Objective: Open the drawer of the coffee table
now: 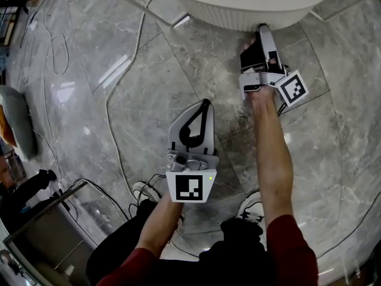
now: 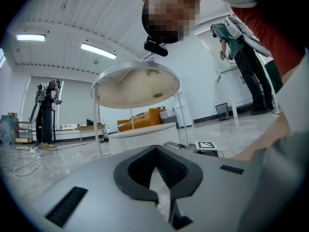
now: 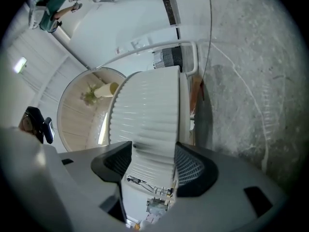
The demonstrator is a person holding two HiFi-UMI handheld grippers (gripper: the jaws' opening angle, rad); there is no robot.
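Round white ribbed desk (image 1: 238, 14) on grey marble floor (image 1: 119, 100). Right tongs (image 1: 263, 30): spread wide at its ribbed side. Left tongs (image 1: 206, 102): closed, empty, well apart from it.

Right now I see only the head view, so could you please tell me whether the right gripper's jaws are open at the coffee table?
Observer: Yes. In the right gripper view the right gripper has its jaws apart, and the ribbed side of the coffee table fills the gap between them. I cannot tell whether the pads touch it.
Operator: Thank you. Is there anything above the table that I might hit?
Observer: The left gripper view shows a round raised top on thin legs standing over it.
Operator: Is anyone close by?
Observer: No. That view shows a person at the far left and a second person at the right, both well away.
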